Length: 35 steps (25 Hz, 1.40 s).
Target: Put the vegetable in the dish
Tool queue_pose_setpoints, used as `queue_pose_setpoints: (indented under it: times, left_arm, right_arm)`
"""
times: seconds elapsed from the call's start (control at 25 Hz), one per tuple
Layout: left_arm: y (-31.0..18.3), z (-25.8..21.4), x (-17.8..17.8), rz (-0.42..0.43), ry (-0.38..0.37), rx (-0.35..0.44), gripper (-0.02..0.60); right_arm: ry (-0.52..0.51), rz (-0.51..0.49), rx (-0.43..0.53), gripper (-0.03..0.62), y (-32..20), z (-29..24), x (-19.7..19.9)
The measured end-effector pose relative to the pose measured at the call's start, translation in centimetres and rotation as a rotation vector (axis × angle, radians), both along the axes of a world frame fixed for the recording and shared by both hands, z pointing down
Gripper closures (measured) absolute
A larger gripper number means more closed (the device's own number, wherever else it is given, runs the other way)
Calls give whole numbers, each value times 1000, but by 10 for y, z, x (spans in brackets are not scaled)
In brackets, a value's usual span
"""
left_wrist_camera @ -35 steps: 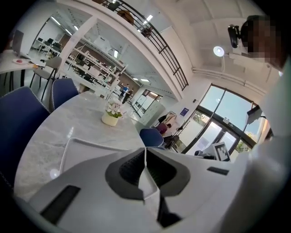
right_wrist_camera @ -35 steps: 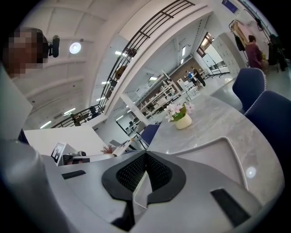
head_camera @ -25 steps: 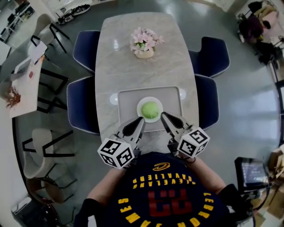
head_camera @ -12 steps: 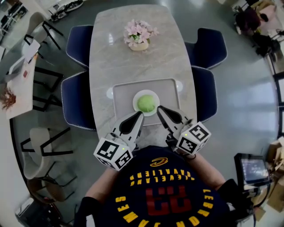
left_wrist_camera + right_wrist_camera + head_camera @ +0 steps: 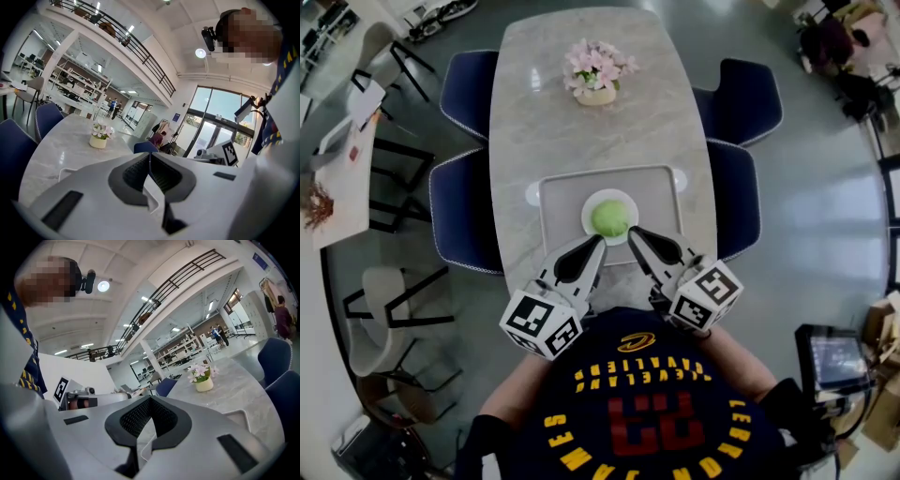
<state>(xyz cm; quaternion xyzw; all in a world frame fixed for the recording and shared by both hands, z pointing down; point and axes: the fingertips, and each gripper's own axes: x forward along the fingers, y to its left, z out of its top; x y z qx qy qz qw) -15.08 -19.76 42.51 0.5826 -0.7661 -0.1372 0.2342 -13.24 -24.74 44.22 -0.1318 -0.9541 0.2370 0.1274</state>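
Head view: 1 marble table (image 5: 581, 122) w/ 4 navy chairs (image 5: 455, 211), 2 per long side. On it 1 grey tray (image 5: 562, 202), 1 white dish (image 5: 589, 204) in the tray's middle, & 1 round green vegetable (image 5: 610, 217) sitting in the dish. 1 pot of pink flowers (image 5: 598, 73) stands at the far end, well apart from the tray. 2 grippers at the near edge, each w/ 1 marker cube: left gripper (image 5: 598, 241) & right gripper (image 5: 632, 232), tips just beside the dish, neither touching the veg. Person's dark shirt reads "CLEVELAND CAVALIERS" & "23", upside down from this camera. 1 small screen (image 5: 834, 356) stands on the floor, bottom right. Left gripper view: jaws pressed together at the tips, nothing btwn them; flower pot & a tray corner show beyond, plus the other gripper's cube. Right gripper view: jaws likewise closed tip to tip, holding nothing; same pot, tray corner & 2 chairs visible. No readable labels on table items.
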Motion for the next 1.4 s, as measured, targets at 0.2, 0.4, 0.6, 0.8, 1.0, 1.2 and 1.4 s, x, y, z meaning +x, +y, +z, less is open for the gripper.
queue_pose_setpoints:
  times: [0.2,0.4,0.6,0.8,1.0,1.2,1.4]
  left_arm:
    - [1,0,0,-2,1,-1,568]
    - [0,1,0,-2,-5,0,568]
    - [0,2,0,-2,-5,0,568]
    - [1,4,1,-5,-2,3,568]
    - [1,5,0,-7,-2,-6,568]
    - [0,6,0,-3,-4,-8,568]
    - [0,5,1,-1,-5,-8,568]
  right_arm:
    - [-1,-4,4,588,2,-1,0]
    - [-1,-5,12,588,3,-1,0]
    - [2,-8,12,588,3,0,0]
    - [4,-10,9,588,4,1,1]
    - [3,-11,8,588,4,1,1]
    - [2,-16,11,588,4,0,0]
    - [0,-17,13,588,5,-1,0]
